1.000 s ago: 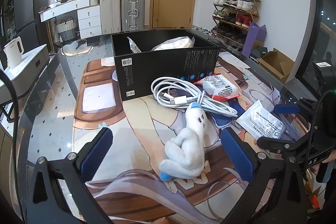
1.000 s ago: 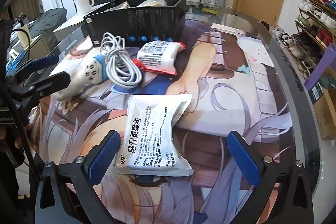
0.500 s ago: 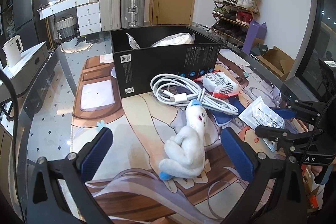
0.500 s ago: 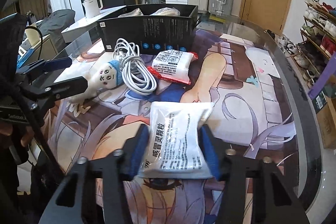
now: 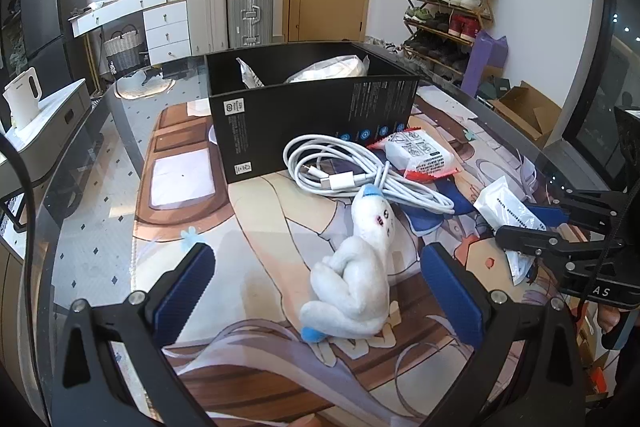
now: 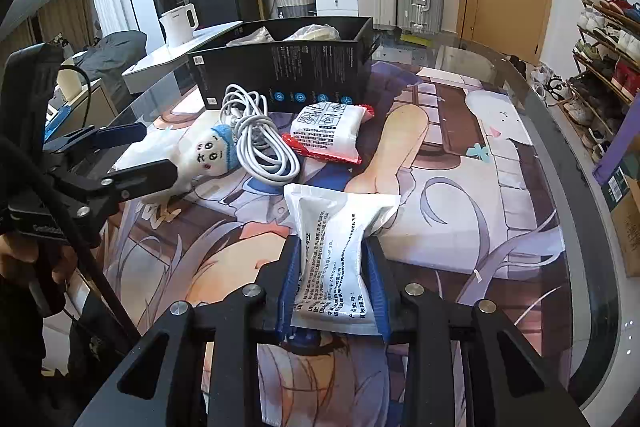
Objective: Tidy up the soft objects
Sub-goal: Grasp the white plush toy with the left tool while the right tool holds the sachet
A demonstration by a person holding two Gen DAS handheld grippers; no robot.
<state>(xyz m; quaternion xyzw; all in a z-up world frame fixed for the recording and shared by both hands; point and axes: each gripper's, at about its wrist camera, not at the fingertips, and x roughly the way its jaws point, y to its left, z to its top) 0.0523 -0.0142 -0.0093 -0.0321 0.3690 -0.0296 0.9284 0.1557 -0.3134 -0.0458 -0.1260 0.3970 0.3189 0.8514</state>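
In the right wrist view my right gripper (image 6: 332,281) is shut on a white printed pouch (image 6: 340,239), squeezing its near half so that the far end flares out. The same pouch (image 5: 508,211) shows in the left wrist view between the right gripper's blue pads. My left gripper (image 5: 320,283) stands open around a white plush toy (image 5: 356,275) with a blue cap, its pads apart from it on both sides. A coiled white cable (image 5: 352,175) and a red-edged white packet (image 5: 420,155) lie in front of the open black box (image 5: 312,107), which holds white bags.
A printed mat (image 6: 460,187) covers the glass table, whose curved edge (image 6: 568,163) runs along the right. A white kettle (image 6: 180,23) stands on a side unit at the left. Suitcases, a dresser, a door and a shoe rack line the room behind.
The right gripper's jaws went from wide open around the pouch to shut on it, bunching it, and the pouch has lifted slightly. The left gripper and plush toy have kept still.
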